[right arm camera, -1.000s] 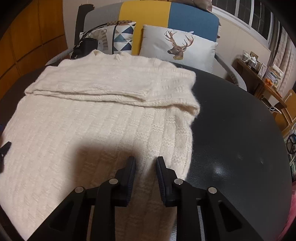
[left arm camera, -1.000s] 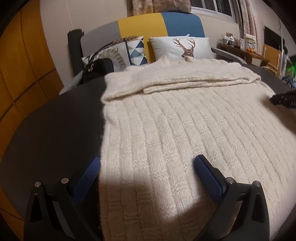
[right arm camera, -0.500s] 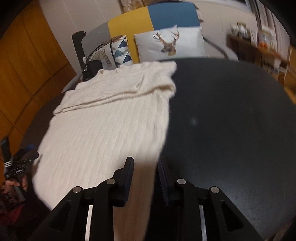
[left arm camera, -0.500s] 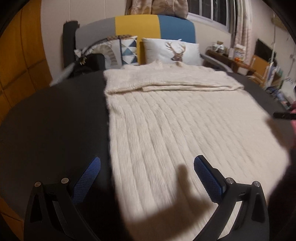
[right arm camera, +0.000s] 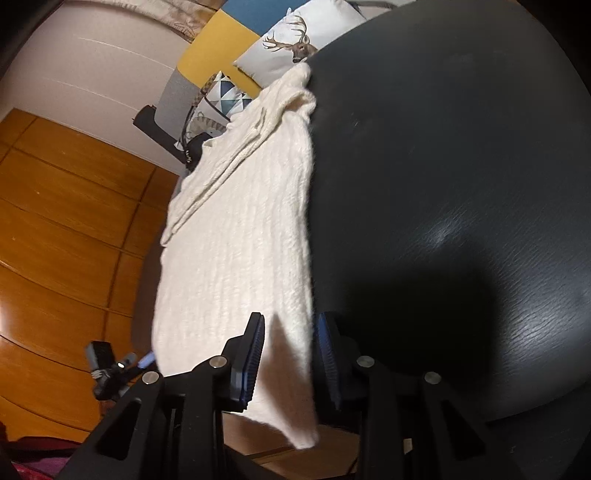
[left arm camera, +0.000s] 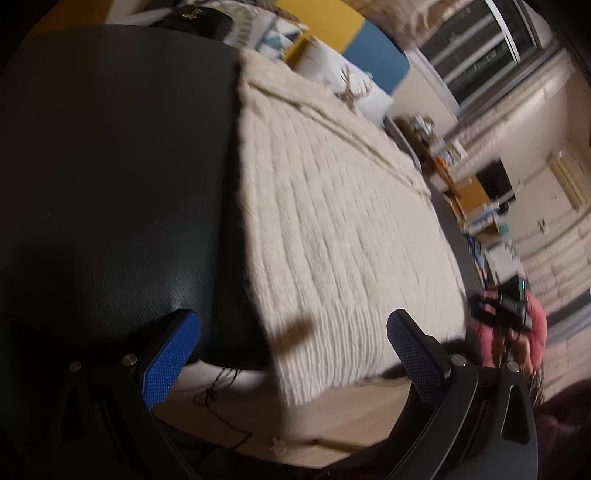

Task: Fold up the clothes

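A cream knit sweater [left arm camera: 332, 221] lies flat on a round black table [left arm camera: 110, 166], its sleeves folded across the far end and its hem hanging over the near edge. My left gripper [left arm camera: 291, 332] stands wide open at the near edge, over the hem's left corner, touching nothing. In the right wrist view the sweater [right arm camera: 240, 240] runs away from my right gripper [right arm camera: 291, 350]. Its jaws are opening, and the hem's right corner hangs between them without being pinched. Each gripper shows in the other's view: the right gripper [left arm camera: 506, 306] in a pink-sleeved hand, the left gripper [right arm camera: 107, 365] low on the left.
A deer-print pillow [right arm camera: 291, 40] and a patterned pillow [right arm camera: 225, 96] lean on the sofa behind the table, beside a black bag [left arm camera: 192, 18]. Wooden wall panels [right arm camera: 55, 221] stand to the left. A cable [left arm camera: 221, 406] lies on the floor below the table's edge.
Both views have rolled and tilted down as the grippers drew back to the table's near edge. The right jaws have widened and now straddle the hem corner. The left jaws stay wide.
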Demonstrator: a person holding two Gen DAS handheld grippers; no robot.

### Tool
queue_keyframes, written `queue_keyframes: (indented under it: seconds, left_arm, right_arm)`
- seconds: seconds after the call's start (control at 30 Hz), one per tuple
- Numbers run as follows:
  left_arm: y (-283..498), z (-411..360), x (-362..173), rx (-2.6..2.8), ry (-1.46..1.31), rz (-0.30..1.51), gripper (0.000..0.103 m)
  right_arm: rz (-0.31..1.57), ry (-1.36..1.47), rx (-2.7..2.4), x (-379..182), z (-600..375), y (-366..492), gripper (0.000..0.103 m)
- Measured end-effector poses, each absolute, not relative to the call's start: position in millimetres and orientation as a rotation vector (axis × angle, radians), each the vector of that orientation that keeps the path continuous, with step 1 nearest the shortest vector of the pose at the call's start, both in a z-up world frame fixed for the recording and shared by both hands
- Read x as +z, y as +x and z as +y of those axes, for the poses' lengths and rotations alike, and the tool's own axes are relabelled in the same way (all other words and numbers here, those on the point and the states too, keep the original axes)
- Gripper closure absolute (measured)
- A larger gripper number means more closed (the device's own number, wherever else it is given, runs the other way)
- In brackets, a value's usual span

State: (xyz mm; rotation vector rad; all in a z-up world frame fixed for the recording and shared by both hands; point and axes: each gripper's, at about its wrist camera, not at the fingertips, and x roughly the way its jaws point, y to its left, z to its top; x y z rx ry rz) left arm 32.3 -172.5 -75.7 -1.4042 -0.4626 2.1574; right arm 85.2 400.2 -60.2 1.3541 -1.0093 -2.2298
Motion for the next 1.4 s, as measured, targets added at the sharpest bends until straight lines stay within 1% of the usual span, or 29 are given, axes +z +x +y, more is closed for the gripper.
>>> queue_keyframes:
  seconds: [0.1, 0.13, 0.27, 0.4, 0.57, 0.67, 0.93, 1.03, 1.1, 1.17, 1.4]
  left_arm:
    - [37, -158, -83, 2.137, -1.439, -0.376, 0.0]
    - [37, -158, -83, 2.138, -1.437, -0.378, 0.0]
    - [36, -166, -88, 2.108, -1.416, -0.471, 0.0]
    - [33, -166, -87, 2.094, -1.41, -0.497, 0.0]
    - [36, -164, -79, 1.994, -1.304, -0.592, 0.001]
    - [30, -156, -83, 2.01, -1.324, -0.547, 0.001]
    - [27, -166, -91, 1.94, -1.253, -0.719, 0.001]
    - [21, -173, -96, 1.824, -1.174, -0.885, 0.001]
    - [14, -170, -104, 1.77, -1.173, -0.959, 0.001]
    - [10, -166, -106, 1.75, -1.157, -0.968, 0.001]
    - [8, -147, -100, 1.74, -1.187, -0.835, 0.001]
  right_arm:
    - [-0.955, 1.363, -2.197, -60, 388, 84, 0.072]
    - [-0.944, 1.363, -2.189, -60, 385, 83, 0.072]
    - [-0.978, 1.347, -2.134, -64, 379, 79, 0.071]
    - [-1.045, 1.323, -2.078, -72, 377, 77, 0.071]
    - [-1.064, 1.312, -2.025, -75, 371, 77, 0.071]
    - [-1.052, 1.319, -2.012, -75, 366, 75, 0.071]
    - [-1.072, 1.304, -1.993, -77, 368, 78, 0.071]
    - [-1.078, 1.307, -1.986, -77, 367, 77, 0.071]
    - [-1.079, 1.311, -1.982, -76, 367, 77, 0.071]
    - [-1.076, 1.314, -1.98, -76, 366, 76, 0.071]
    - [-1.049, 1.309, -1.948, -77, 357, 73, 0.071]
